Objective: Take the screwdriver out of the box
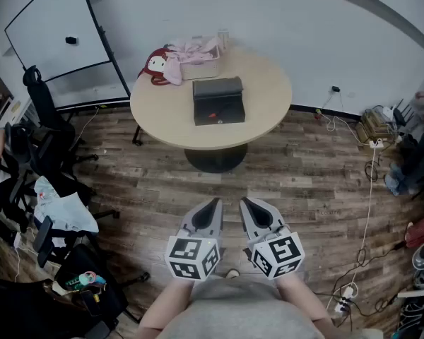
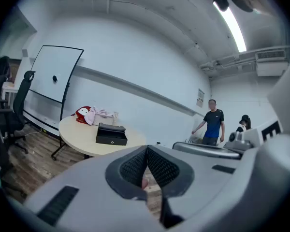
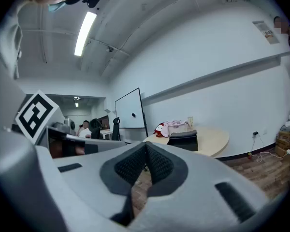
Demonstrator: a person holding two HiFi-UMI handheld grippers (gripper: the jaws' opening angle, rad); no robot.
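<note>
A closed black box with a small red latch on its front stands on the round beige table, well ahead of me; it also shows as the black box and the black box in the gripper views. No screwdriver is visible. My left gripper and right gripper are held side by side close to my body, over the wooden floor, far short of the table. Both have their jaws together with nothing between them, as the left gripper and right gripper views show.
A red plush toy, pink cloth and a pale box lie at the table's far edge. A whiteboard and black office chairs stand at the left. Cables and clutter run along the right. A person stands by the wall.
</note>
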